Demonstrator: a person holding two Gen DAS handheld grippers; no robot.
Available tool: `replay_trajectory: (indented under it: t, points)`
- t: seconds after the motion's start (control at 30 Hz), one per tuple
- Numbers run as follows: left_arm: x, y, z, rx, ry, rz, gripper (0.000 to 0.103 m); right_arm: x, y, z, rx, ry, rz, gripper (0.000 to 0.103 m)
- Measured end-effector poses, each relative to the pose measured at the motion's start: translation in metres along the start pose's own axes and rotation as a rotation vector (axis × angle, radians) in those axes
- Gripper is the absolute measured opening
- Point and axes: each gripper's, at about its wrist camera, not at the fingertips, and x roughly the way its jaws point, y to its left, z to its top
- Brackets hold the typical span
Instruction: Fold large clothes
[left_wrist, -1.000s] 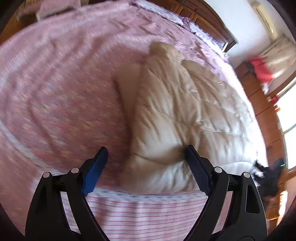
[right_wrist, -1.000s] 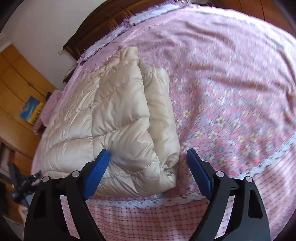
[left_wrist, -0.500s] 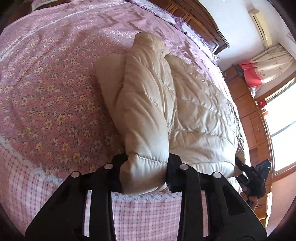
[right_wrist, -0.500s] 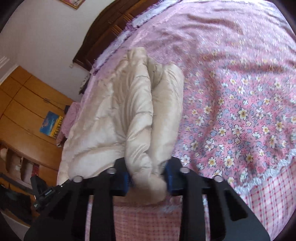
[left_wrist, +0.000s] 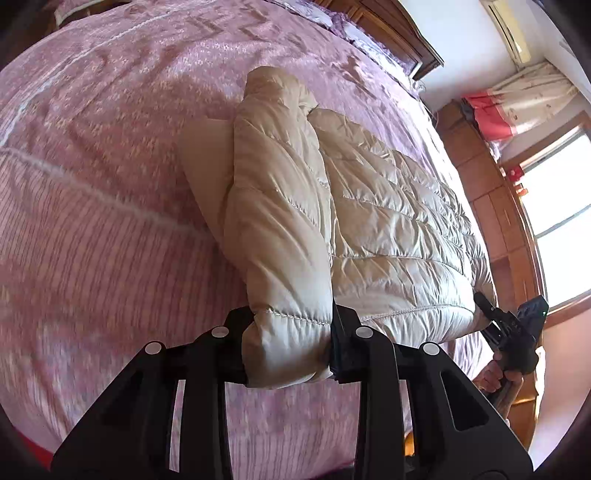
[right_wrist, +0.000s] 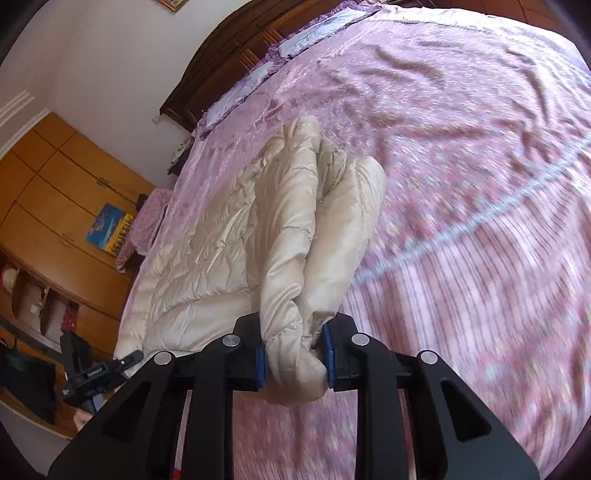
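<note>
I clamp left gripper (left_wrist: 288, 347) and right gripper (right_wrist: 295, 358) on the puffer jacket (left_wrist: 369, 221) hem, lifting evenly, level to fold ahead.

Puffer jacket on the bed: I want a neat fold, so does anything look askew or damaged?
No damage shows. The puffer jacket lies folded lengthwise, both grippers pinching its near corners evenly.

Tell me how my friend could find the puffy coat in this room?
Find the big bed with the pink flowery bedspread. On it lies the puffy coat, pinched at its near corners by the left hand-held gripper and the right hand-held gripper. It is the only shiny cream, quilted thing among all that pink.
</note>
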Motion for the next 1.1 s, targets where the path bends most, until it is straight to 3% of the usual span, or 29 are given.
replay_trajectory:
  t: [0.3, 0.47, 0.57, 0.63, 0.73, 0.9, 1.1]
  points:
    - [-0.018, -0.004, -0.051, 0.04, 0.023, 0.054, 0.03, -0.023, -0.006, -0.041, -0.004, 0.012, -0.042, 0.024]
    - [-0.005, -0.005, -0.055, 0.094, 0.037, 0.148, 0.043, -0.01, -0.018, -0.054, 0.003, 0.026, -0.082, 0.026]
    - [-0.008, -0.012, -0.053, 0.125, 0.022, 0.204, 0.052, -0.007, -0.023, -0.062, 0.001, 0.023, -0.114, 0.039]
    - [-0.016, -0.016, -0.05, 0.143, 0.003, 0.234, 0.06, -0.01, -0.027, -0.065, 0.013, 0.008, -0.135, 0.055]
    - [-0.04, -0.026, -0.043, 0.186, -0.066, 0.299, 0.065, -0.019, -0.028, -0.068, 0.008, -0.012, -0.127, 0.069]
    - [-0.06, -0.048, -0.028, 0.238, -0.106, 0.246, 0.069, -0.034, -0.027, -0.064, -0.009, -0.059, -0.088, 0.081]
    - [-0.026, -0.093, -0.023, 0.297, -0.048, 0.155, 0.069, -0.025, -0.035, -0.056, 0.028, -0.058, -0.08, 0.083]
